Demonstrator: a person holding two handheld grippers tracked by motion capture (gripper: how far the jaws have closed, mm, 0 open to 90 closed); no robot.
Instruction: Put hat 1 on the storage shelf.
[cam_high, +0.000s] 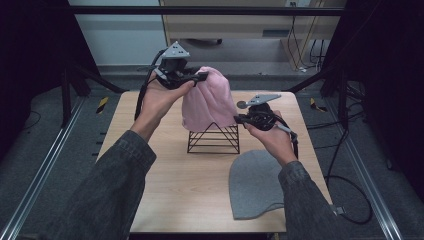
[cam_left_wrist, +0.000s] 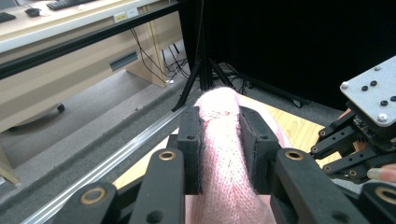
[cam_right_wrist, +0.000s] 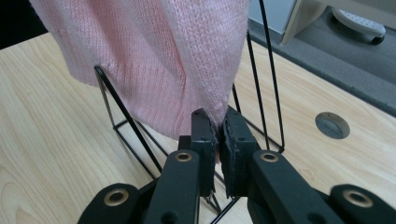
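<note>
A pink knit hat (cam_high: 207, 100) hangs over a black wire pyramid stand (cam_high: 214, 139) at the middle of the table. My left gripper (cam_high: 201, 76) is raised at the hat's top and is shut on the pink hat (cam_left_wrist: 219, 140), the knit bulging between its pads. My right gripper (cam_high: 239, 118) is at the hat's lower right edge, shut on the pink hat's hem (cam_right_wrist: 215, 109) just in front of the stand's wires (cam_right_wrist: 123, 116). A grey knit hat (cam_high: 254, 184) lies flat on the table near the front right.
The light wood table (cam_high: 165, 185) has a round cable hole (cam_right_wrist: 332, 125) near its right side. Black frame legs and cables stand on the grey floor around it. A beige desk (cam_left_wrist: 70, 42) is behind the table.
</note>
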